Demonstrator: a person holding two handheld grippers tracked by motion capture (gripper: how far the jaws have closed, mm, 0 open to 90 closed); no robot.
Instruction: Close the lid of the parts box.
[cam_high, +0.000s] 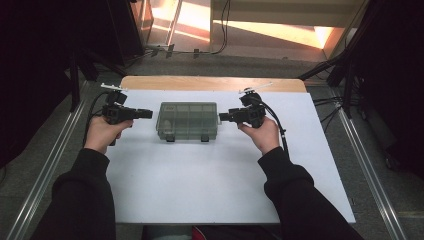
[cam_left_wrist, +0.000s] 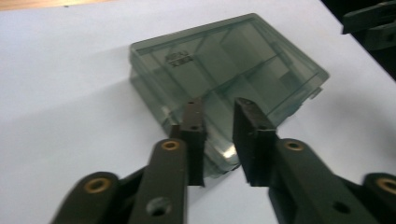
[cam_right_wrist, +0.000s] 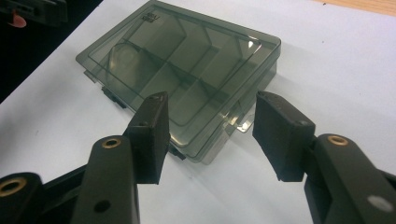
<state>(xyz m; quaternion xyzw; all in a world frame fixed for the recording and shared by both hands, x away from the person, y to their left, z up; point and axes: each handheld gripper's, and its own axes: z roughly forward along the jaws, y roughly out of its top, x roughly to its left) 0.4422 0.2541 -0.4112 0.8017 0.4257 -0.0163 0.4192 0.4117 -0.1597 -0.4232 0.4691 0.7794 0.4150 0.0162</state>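
Black jaws of my left gripper (cam_left_wrist: 219, 109) stand a little apart with nothing pressed between them; in the left gripper view they frame the near short end of the smoky translucent plastic box (cam_left_wrist: 224, 70), and I cannot tell whether they touch it yet. My right gripper (cam_right_wrist: 210, 105) stands wider open, its pads either side of the opposite short end, also unloaded.

Box position: middle of the white desk (cam_high: 200, 175), between the two grippers, lid shut and flat. From the high view, left gripper (cam_high: 148, 114) sits just beside the box (cam_high: 187, 120) at its left end, right gripper (cam_high: 222, 117) at or just beside the right end.

Orientation: long axis runs left to right across the desk, in line with both grippers. Two dark latches (cam_high: 170, 138) face my side, so I judge the hinge lies on the far edge. Inner dividers show through the lid.

Step in hand, as I read it: bracing the box from both ends. To do it well:
- bring each gripper in level, centred on the end wall
- close on the base, not the lid lip, so the lid stays free to open
- squeeze gently; thin plastic may flex or skid on the smooth sheet.
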